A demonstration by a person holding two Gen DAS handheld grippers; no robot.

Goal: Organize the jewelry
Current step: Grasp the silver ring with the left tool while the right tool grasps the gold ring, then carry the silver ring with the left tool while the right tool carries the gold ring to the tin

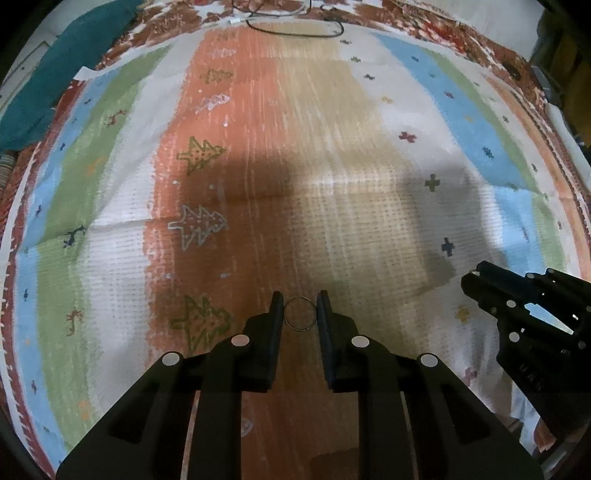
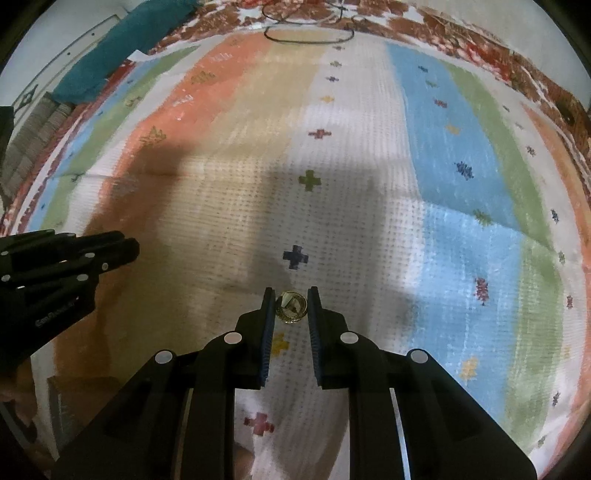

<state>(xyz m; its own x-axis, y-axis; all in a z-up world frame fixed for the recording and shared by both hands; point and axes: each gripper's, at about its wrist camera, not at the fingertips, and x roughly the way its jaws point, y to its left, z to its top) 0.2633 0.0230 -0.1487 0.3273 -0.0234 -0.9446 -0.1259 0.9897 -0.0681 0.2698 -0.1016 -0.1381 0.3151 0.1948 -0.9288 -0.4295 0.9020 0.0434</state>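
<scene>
Left gripper [image 1: 299,312]: pinching a thin wire ring [image 1: 300,314] between the fingertips, both sides of the hoop touching the pads, hoop face-on to the camera. Pointing steeply down at the striped rug [image 1: 332,166]. Whether the ring is off the rug or resting on it: cannot tell from this angle.

Right gripper [image 2: 291,308]: clamped on a chunkier gold ring [image 2: 291,308], wide band with some raised detail inside, held right at the fingertips. Blue ribbed pads [image 2: 267,343] bearing on both sides. Navy cross motif on the rug just ahead of the tips.

Each tool in the other's view: right one low at the right edge of the left camera, left one at the left edge of the right camera. Side by side, apart, not touching.

Beyond both tools: a black cable [image 1: 295,27] looping at the far end of the rug, a teal cloth [image 1: 55,74] far off to the left. No tray, box or dish in sight in either view.

Progress, as a judgement: early to middle. Two pieces secured, one per tool. Nothing yet sorted or set down anywhere recognisable. Still to do: carrying both to a holder, wherever that lies out of frame, and releasing them without a slip. Thin ring likely the touchier of the two.
</scene>
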